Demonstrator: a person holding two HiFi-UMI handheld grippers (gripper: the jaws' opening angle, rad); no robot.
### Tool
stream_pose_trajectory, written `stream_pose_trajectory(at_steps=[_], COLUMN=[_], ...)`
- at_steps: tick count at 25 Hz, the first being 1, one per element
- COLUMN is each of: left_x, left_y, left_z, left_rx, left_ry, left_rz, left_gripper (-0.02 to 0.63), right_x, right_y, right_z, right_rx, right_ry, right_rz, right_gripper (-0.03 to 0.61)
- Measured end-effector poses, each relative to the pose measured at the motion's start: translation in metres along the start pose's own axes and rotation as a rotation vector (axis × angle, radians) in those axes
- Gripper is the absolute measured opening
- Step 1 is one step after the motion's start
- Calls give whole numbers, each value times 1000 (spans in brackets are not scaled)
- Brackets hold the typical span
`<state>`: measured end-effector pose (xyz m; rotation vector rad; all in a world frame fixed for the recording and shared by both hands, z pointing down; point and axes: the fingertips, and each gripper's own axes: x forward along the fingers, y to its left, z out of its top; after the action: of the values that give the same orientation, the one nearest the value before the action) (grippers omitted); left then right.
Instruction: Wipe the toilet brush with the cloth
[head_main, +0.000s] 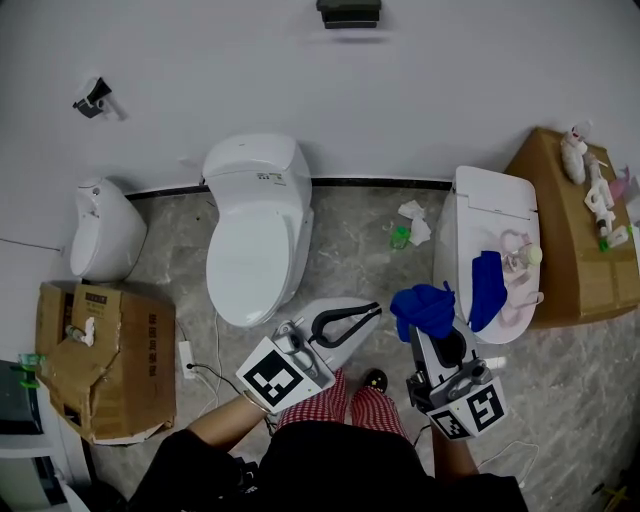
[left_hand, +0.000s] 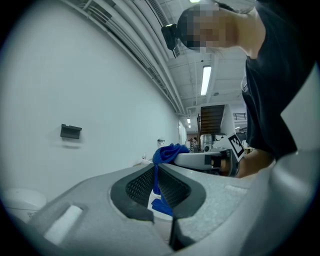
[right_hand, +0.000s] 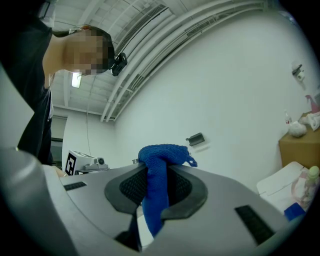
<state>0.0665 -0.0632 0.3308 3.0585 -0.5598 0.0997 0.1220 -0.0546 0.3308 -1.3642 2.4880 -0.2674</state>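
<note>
My right gripper (head_main: 425, 322) is shut on a blue cloth (head_main: 422, 308), which bunches above the jaws and hangs down between the pads (right_hand: 159, 186). My left gripper (head_main: 374, 310) is shut with nothing in it, its tip just left of the cloth. In the left gripper view that same cloth (left_hand: 169, 151) shows just beyond the closed jaws. A second blue cloth (head_main: 487, 288) lies on the white toilet lid (head_main: 492, 205) at right, beside a pink and white thing (head_main: 520, 264) that may be the toilet brush.
A white toilet (head_main: 255, 225) stands at centre and a smaller white fixture (head_main: 100, 232) at left. Cardboard boxes sit at left (head_main: 105, 360) and right (head_main: 572, 235); the right one carries small white items. Crumpled paper (head_main: 410, 222) and a cable (head_main: 205, 370) lie on the floor.
</note>
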Motion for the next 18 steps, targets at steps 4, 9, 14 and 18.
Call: stream_pose_trajectory(at_steps=[4, 9, 14, 18], left_x=[2, 3, 6, 8], left_y=[6, 14, 21, 23], left_z=[-4, -15, -27, -40], left_rx=[4, -7, -32, -45], left_ry=[-8, 16, 18, 40], left_rz=[-4, 6, 5, -6], left_gripper=[3, 3, 3, 3], right_x=[2, 7, 12, 14], right_y=[-5, -11, -16, -19], right_z=[-6, -17, -31, -41], right_rx=[2, 11, 21, 34], right_ry=[13, 31, 53, 63], right_rz=[-7, -14, -24, -29], right_gripper=[74, 74, 74, 74])
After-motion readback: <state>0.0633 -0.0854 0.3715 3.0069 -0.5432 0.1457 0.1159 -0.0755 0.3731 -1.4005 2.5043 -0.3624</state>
